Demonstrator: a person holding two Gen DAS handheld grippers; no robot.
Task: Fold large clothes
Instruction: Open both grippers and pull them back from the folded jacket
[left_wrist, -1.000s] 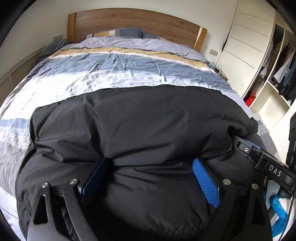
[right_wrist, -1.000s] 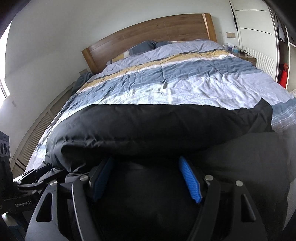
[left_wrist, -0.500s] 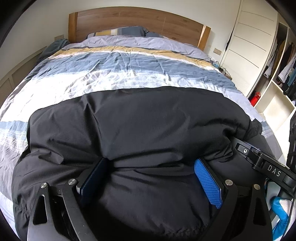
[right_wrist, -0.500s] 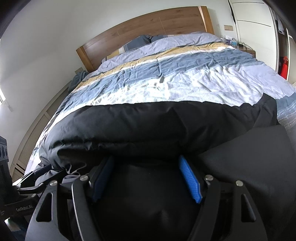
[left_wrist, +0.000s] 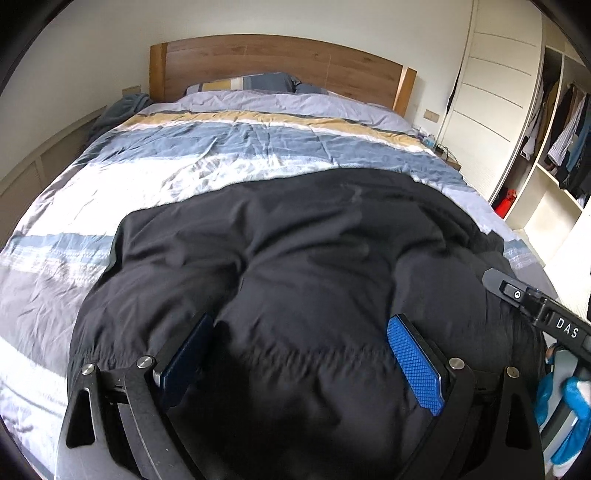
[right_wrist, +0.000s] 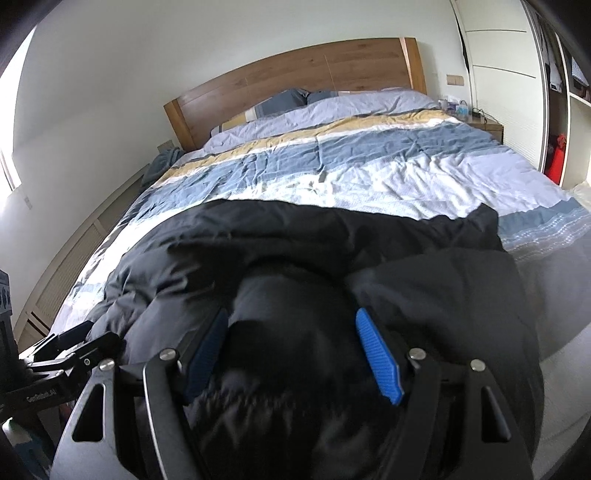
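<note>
A large black padded jacket (left_wrist: 295, 236) lies across the near half of a bed with a striped duvet (left_wrist: 221, 162). In the left wrist view my left gripper (left_wrist: 301, 321) is shut on a thick puffed fold of the jacket's near edge, and the blue pads (left_wrist: 413, 362) press into it. The right wrist view shows the same jacket (right_wrist: 332, 236) with my right gripper (right_wrist: 291, 314) shut on another bulging fold, which swells up between the fingers. The two grippers hold the near edge side by side. The held layer hides the jacket's underside.
The wooden headboard (left_wrist: 277, 59) and pillows are at the far end. A white wardrobe (left_wrist: 491, 92) and open shelves of hanging clothes (left_wrist: 561, 129) stand on the right. A nightstand (right_wrist: 487, 127) sits beside the bed. A wall with low panels (right_wrist: 74, 266) runs along the left.
Both grippers have moved forward toward the headboard and slightly up, carrying the jacket's near edge with them. The jacket bulges more between the fingers.
</note>
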